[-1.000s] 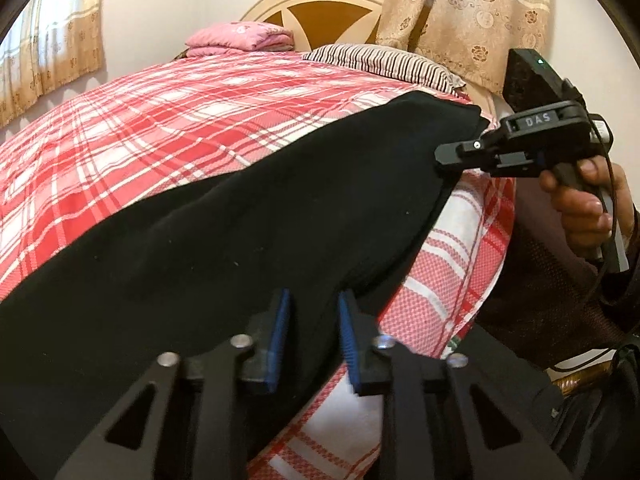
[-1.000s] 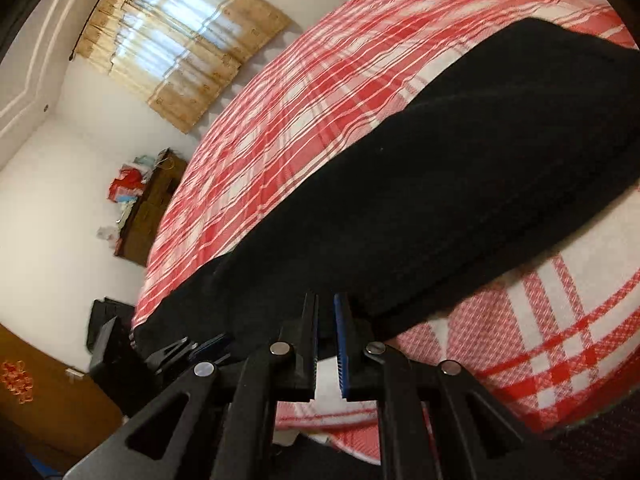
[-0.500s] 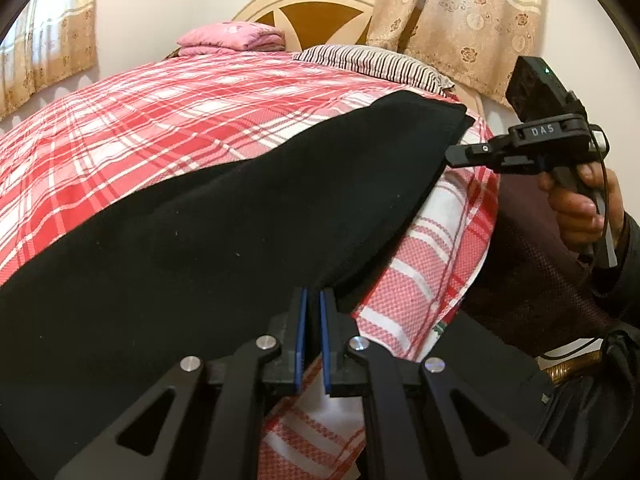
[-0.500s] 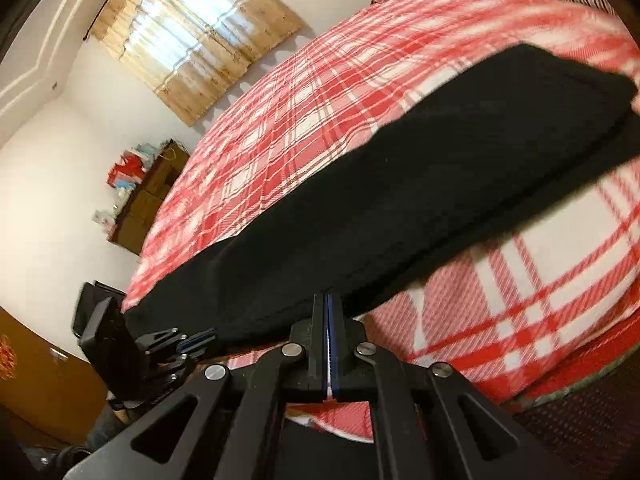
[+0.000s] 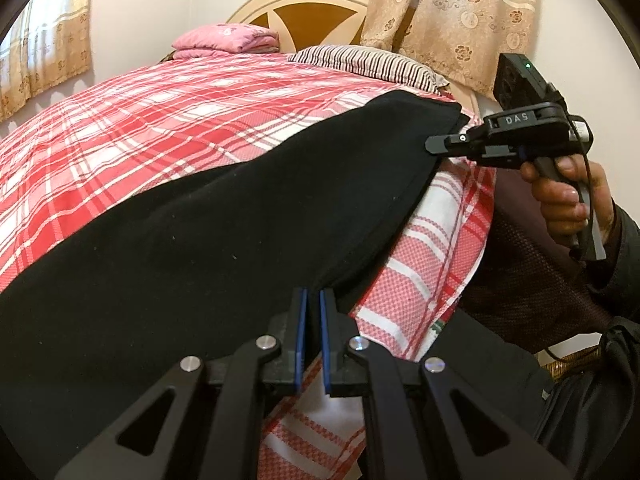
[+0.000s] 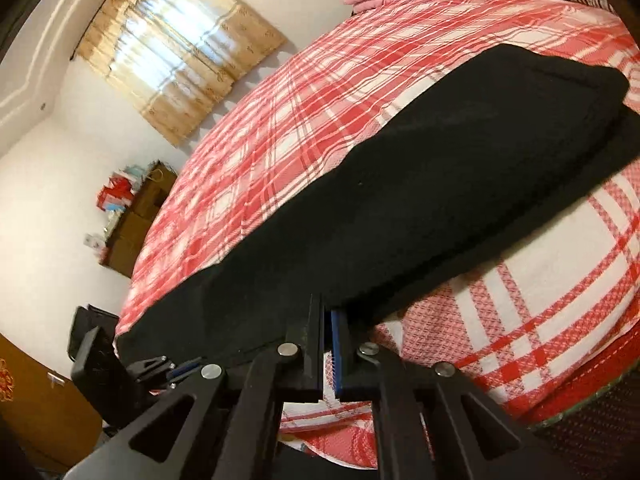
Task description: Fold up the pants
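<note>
The black pants (image 5: 224,232) lie lengthwise along the near edge of a bed with a red and white plaid cover (image 5: 168,120). My left gripper (image 5: 313,300) is shut, with its blue pads pinched on the pants' near edge. My right gripper (image 6: 326,312) is also shut on the pants' near edge, further along toward the headboard end. In the left wrist view the right gripper (image 5: 440,145) shows at the far end of the pants, held by a hand. In the right wrist view the pants (image 6: 420,200) stretch across the frame and the left gripper (image 6: 160,364) shows at lower left.
A pink folded blanket (image 5: 228,40) and a striped pillow (image 5: 368,64) lie by the wooden headboard (image 5: 320,20). Curtains (image 5: 452,20) hang behind. A brown cabinet with clutter (image 6: 136,216) stands by the far wall. The person's dark-clothed body (image 5: 560,320) is at the right.
Both grippers closed from open onto the pants' near edge. The view has pulled back slightly and the pants' edge looks lifted a little.
</note>
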The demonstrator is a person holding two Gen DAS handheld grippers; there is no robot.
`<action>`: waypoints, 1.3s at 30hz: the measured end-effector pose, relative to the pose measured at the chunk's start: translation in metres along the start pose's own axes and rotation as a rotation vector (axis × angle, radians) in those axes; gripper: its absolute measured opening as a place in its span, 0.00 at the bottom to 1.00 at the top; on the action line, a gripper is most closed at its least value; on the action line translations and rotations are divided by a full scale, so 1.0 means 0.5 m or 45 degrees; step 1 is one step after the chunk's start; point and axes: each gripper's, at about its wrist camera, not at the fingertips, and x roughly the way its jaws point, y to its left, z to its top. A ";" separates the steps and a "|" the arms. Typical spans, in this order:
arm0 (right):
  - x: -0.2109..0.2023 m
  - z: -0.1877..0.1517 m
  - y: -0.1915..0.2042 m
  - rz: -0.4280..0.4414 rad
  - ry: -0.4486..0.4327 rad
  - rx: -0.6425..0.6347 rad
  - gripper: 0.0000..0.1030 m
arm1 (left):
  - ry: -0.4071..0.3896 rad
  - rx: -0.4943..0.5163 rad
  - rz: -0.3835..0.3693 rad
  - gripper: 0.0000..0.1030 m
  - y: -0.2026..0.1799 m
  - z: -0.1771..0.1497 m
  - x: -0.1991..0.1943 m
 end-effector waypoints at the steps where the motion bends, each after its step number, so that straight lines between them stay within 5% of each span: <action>1: -0.005 -0.003 -0.005 -0.011 -0.002 -0.008 0.02 | 0.002 0.000 -0.005 0.07 0.000 -0.002 0.001; 10: -0.009 -0.008 -0.010 -0.022 0.062 -0.032 0.04 | 0.000 0.021 0.008 0.09 -0.003 -0.001 -0.002; 13: -0.041 0.003 0.002 -0.077 0.041 -0.090 0.18 | -0.013 0.028 0.010 0.18 -0.001 0.003 -0.029; 17: -0.118 0.029 0.015 -0.210 -0.075 -0.176 0.22 | -0.075 0.089 0.094 0.55 0.014 0.011 -0.081; 23: -0.154 0.123 0.044 -0.275 -0.231 -0.353 0.22 | -0.104 0.096 0.192 0.56 0.098 0.070 -0.089; 27: -0.082 0.196 0.067 -0.300 -0.119 -0.528 0.42 | -0.063 0.018 0.182 0.55 0.155 0.109 -0.028; 30: -0.012 0.232 0.087 -0.316 0.012 -0.663 0.42 | -0.018 0.008 0.143 0.44 0.163 0.118 0.014; 39: 0.106 0.217 0.075 -0.452 0.335 -1.000 0.42 | 0.094 0.025 0.095 0.40 0.166 0.115 0.085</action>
